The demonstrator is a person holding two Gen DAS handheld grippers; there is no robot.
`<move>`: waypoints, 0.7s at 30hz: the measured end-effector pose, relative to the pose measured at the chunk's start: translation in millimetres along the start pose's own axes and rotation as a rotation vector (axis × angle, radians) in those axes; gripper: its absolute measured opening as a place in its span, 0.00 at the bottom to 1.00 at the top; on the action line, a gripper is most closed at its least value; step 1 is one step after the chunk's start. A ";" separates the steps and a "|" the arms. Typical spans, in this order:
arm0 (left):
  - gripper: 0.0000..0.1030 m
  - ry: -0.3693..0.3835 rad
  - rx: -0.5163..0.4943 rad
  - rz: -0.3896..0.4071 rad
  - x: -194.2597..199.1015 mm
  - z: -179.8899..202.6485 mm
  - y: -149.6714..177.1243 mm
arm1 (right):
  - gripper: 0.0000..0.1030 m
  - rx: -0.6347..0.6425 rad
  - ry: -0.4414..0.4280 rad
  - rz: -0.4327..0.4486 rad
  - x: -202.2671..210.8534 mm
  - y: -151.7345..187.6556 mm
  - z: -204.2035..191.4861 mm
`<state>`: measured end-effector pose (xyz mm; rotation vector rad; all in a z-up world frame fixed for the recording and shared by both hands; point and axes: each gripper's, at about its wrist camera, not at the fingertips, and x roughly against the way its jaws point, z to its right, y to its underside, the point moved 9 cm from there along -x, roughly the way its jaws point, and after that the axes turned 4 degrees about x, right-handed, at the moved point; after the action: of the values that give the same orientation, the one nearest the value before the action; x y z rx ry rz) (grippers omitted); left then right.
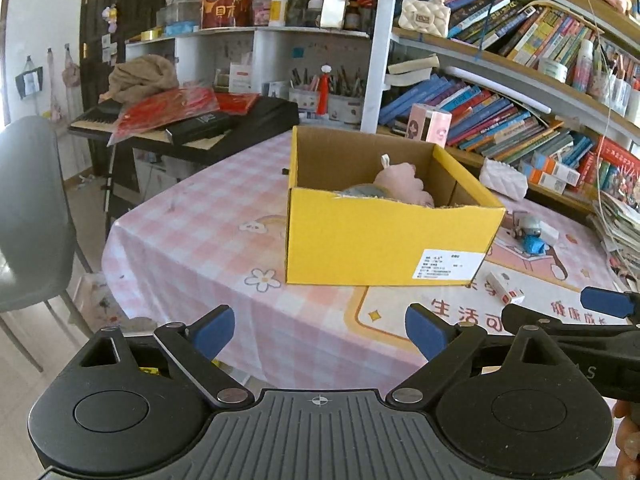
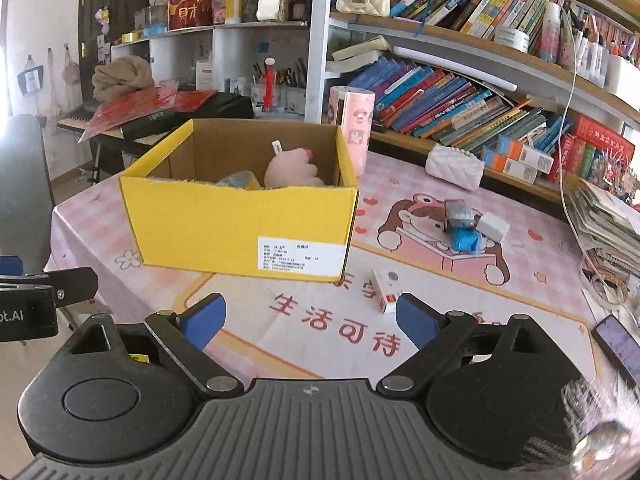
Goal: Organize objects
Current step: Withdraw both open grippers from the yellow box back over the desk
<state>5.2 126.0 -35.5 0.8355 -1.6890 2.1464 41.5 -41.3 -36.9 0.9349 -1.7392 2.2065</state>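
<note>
Hovering over the table (image 2: 520,280), both grippers' fingers spread wide with nothing between them. Beyond the left gripper (image 1: 320,330) stands the yellow box (image 1: 384,240); a small white carton (image 2: 386,290) lies just beside the right gripper (image 2: 310,318).

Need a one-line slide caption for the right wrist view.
Open right gripper over the table, empty, facing a yellow box with a pink plush toy inside.

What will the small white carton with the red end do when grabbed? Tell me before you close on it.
The carton looks like thin card, so it is probably light and may crush under a hard squeeze. It lies flat on the tablecloth, so it should slide rather than roll if nudged. The right gripper, open, seems wide enough.
</note>
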 end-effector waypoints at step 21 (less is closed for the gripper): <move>0.92 0.062 -0.102 -0.086 4.4 29.4 34.2 | 0.94 -0.084 0.060 -0.067 21.4 40.9 17.9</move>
<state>-9.4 88.1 -55.5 0.7904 -1.6846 1.9911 10.6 -75.1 -55.8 0.8854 -1.7327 2.0812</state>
